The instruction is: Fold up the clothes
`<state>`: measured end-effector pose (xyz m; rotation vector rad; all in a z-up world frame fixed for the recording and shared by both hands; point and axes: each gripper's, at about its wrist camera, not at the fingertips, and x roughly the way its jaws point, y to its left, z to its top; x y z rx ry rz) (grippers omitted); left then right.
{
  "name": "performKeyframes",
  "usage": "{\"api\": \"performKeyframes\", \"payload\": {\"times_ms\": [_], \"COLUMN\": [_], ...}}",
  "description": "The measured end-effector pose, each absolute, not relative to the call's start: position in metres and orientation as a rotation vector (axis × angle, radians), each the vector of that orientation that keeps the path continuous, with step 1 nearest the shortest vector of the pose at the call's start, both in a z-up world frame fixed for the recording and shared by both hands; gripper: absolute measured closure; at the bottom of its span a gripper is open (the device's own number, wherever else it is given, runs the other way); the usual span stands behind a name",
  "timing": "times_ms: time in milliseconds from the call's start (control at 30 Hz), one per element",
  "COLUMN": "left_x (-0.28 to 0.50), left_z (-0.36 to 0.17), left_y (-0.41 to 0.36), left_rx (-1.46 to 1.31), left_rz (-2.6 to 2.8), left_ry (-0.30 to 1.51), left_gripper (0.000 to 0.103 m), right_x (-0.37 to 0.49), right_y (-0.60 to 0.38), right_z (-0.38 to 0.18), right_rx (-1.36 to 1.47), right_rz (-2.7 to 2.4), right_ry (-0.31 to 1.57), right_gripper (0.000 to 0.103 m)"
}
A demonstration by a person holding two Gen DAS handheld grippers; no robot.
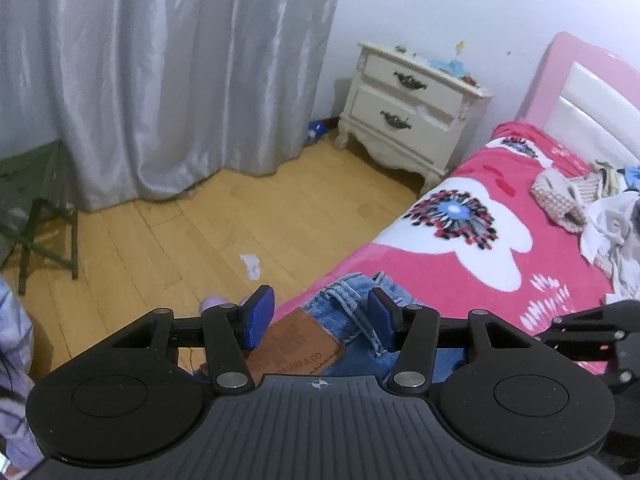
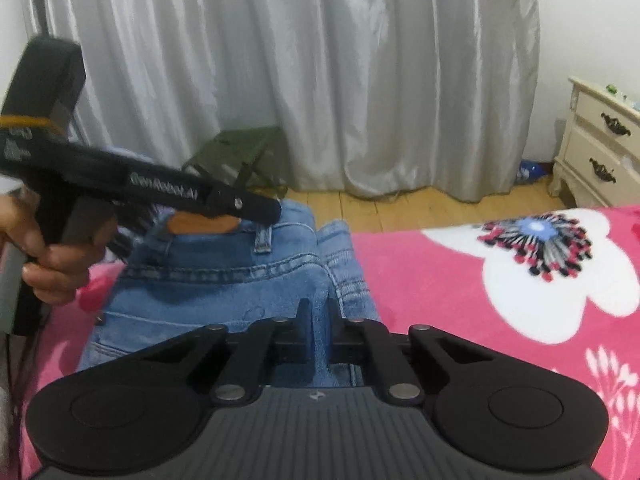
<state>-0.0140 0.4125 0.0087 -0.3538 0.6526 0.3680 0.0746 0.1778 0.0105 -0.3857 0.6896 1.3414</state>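
A pair of light-blue denim jeans (image 2: 224, 280) lies on the pink flowered blanket (image 2: 440, 280). Its waistband, bearing a brown leather patch (image 1: 298, 346), reaches the bed's edge.

One jeans (image 2: 224, 280), two grippers (image 1: 320, 316) (image 2: 318, 320), one nightstand (image 1: 412, 108) with two drawers, one stool (image 1: 36, 200), one curtain (image 1: 160, 72).

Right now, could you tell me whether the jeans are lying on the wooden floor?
No, the jeans lie on the pink flowered blanket on the bed, above the wooden floor.
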Motion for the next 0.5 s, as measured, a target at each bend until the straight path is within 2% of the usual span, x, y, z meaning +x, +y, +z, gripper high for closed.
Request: {"api": "performKeyframes", "payload": {"times_ms": [133,300,500], "left_x": [-0.005,0.011,-0.009], "left_z": [0.014,0.004,0.023], "left_y": [0.404,0.401,0.373], "left_rx": [-0.308,-0.301,-0.235], "left_rz": [0.341,0.343,0.265], "left_ry": [0.619,0.642,0.528], "left_gripper": [0.051,0.051,0.051], "right_x": [0.079,0.098,0.109], "right_y": [0.173,0.179,0.177], "right_z": [0.022,0.004,-0.008], "right_rx": [-0.354,-0.343,-0.272], "right_rz": [1.324,1.269,1.280], "right_ry": [0.663,0.722,0.771], "right_gripper": [0.097,0.097,0.095]}}
